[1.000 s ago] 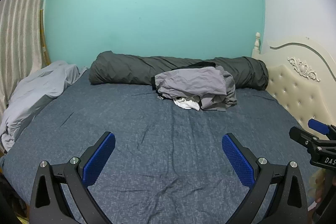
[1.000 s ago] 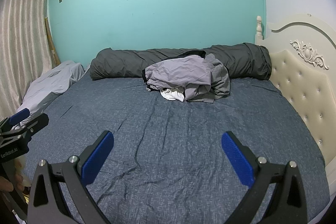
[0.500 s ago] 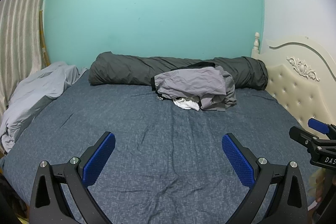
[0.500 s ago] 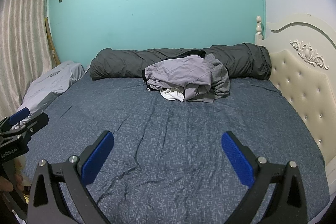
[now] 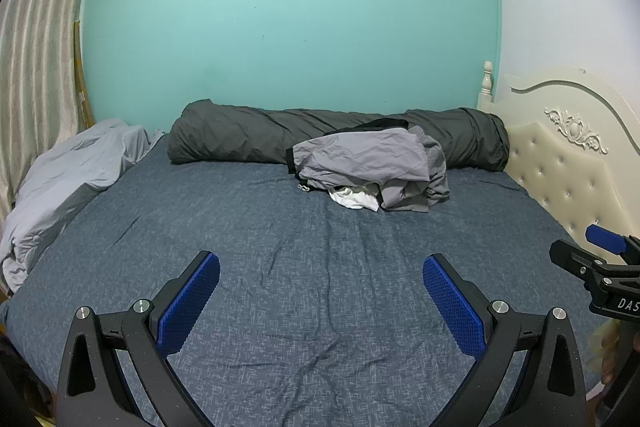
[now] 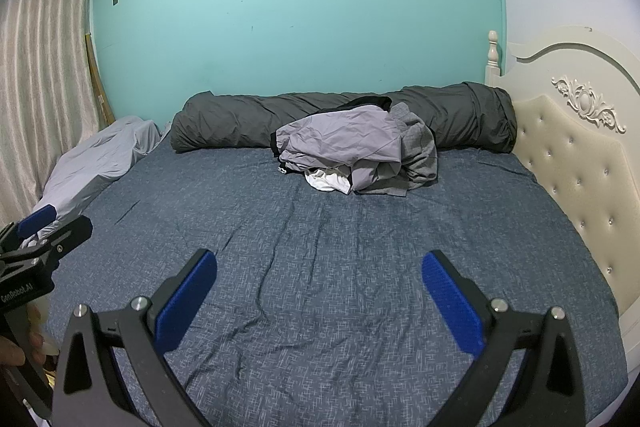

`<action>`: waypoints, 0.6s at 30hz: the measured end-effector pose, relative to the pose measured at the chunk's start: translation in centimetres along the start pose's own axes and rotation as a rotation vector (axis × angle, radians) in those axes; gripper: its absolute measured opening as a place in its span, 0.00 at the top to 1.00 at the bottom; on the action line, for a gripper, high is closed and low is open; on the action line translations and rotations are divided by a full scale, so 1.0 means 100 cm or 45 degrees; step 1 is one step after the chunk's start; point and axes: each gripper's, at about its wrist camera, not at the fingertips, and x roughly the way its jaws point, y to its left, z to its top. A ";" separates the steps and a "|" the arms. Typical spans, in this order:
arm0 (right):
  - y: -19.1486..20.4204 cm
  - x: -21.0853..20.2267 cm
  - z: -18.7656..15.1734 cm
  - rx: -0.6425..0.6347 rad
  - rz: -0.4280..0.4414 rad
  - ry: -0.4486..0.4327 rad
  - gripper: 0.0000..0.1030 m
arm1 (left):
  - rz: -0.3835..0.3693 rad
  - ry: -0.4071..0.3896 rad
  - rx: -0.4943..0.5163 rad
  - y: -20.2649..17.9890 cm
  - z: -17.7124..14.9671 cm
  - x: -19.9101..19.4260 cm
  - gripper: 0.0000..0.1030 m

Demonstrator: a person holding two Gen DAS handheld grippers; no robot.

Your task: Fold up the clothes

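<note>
A crumpled pile of clothes (image 5: 370, 163), grey on top with a white piece and a black edge, lies at the far side of the blue bedsheet (image 5: 280, 267); it also shows in the right wrist view (image 6: 356, 151). My left gripper (image 5: 320, 275) is open and empty, low over the near part of the bed, well short of the pile. My right gripper (image 6: 318, 273) is open and empty beside it, equally far from the pile. Each gripper shows at the edge of the other's view.
A rolled dark grey duvet (image 5: 248, 135) lies against the teal wall behind the pile. A light grey blanket (image 5: 60, 183) is heaped at the left edge. A cream padded headboard (image 5: 568, 155) bounds the right side. A curtain (image 6: 40, 87) hangs at left.
</note>
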 end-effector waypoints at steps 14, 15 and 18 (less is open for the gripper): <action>-0.011 0.010 -0.004 0.026 -0.016 0.018 0.00 | 0.004 0.003 -0.015 0.005 0.002 0.010 0.00; -0.013 0.012 -0.004 0.032 -0.020 0.023 0.00 | 0.004 0.003 -0.017 0.006 0.001 0.013 0.00; -0.020 0.024 -0.005 0.033 -0.012 0.032 0.00 | -0.002 0.008 -0.018 0.008 0.001 0.024 0.00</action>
